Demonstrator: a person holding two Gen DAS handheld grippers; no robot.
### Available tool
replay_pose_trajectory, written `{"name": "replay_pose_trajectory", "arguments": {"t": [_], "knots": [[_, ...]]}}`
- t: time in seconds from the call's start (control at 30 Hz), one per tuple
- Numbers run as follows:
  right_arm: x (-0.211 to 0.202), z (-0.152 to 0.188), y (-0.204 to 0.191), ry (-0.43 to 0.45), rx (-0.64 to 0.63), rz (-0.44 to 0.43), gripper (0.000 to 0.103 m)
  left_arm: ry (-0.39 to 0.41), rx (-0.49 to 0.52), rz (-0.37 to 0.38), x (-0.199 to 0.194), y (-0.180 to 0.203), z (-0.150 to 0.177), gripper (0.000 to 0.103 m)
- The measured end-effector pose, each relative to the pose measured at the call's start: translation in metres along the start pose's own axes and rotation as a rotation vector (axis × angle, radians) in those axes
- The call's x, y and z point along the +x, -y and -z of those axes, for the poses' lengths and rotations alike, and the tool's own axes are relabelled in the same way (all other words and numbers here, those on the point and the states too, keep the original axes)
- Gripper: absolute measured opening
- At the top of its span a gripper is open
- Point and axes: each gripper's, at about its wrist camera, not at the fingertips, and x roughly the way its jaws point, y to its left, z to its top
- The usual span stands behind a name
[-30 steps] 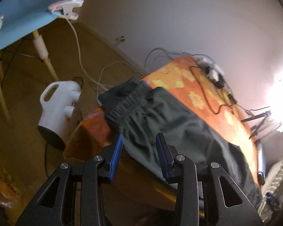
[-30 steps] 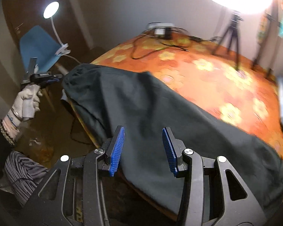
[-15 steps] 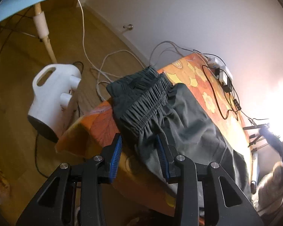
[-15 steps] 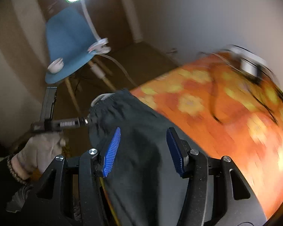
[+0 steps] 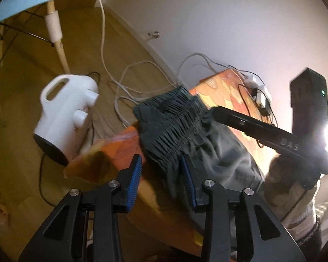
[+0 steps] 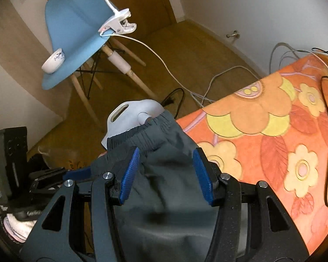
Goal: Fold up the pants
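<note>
Dark grey pants (image 5: 185, 135) lie on the orange flowered table (image 5: 225, 91), with the gathered waistband (image 5: 172, 122) at the table's near corner. My left gripper (image 5: 161, 181) is open, its blue pads on either side of the waistband's near end. My right gripper (image 6: 166, 172) is open just above the pants (image 6: 164, 196) behind the waistband (image 6: 142, 135). The right gripper's body also shows in the left wrist view (image 5: 262, 131), reaching over the pants. The left gripper shows at the left edge of the right wrist view (image 6: 48, 174).
A white plastic jug (image 5: 65, 111) stands on the floor beside the table corner. A blue chair (image 6: 76, 28) with a clip lamp (image 6: 118, 26) and a small bowl (image 6: 53, 61) stands further back. Cables (image 5: 129, 80) trail across the floor and table (image 6: 262, 131).
My right gripper swung from the pants' far end to the waistband end and now appears in the left wrist view. My left gripper moved closer to the waistband. Both stay open.
</note>
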Motion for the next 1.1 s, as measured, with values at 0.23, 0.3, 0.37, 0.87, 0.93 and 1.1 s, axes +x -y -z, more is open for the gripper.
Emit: {"name": "replay_pose_trajectory", "arguments": {"t": [0.23, 0.3, 0.37, 0.87, 0.93, 1.1], "knots": [[0.011, 0.002, -0.007, -0.046, -0.057, 0.014, 0.01, 0.018, 0.077, -0.037, 0.002, 0.012, 0.008, 0.013], [0.012, 0.004, -0.008, -0.044, -0.071, 0.037, 0.007, 0.041, 0.119, -0.059, -0.002, 0.017, 0.009, 0.011], [0.009, 0.006, -0.008, -0.029, -0.087, 0.056, 0.006, 0.063, 0.173, -0.075, -0.005, 0.025, 0.01, 0.009], [0.021, 0.001, -0.006, -0.072, -0.135, 0.109, 0.005, 0.117, 0.283, -0.138, -0.007, 0.036, 0.01, 0.008], [0.012, 0.0, -0.008, -0.028, -0.138, 0.125, 0.003, 0.134, 0.288, -0.138, -0.011, 0.037, 0.009, 0.008], [-0.019, -0.015, -0.004, 0.084, -0.095, 0.124, 0.002, 0.169, 0.261, -0.133, -0.014, 0.033, -0.005, 0.007]]}}
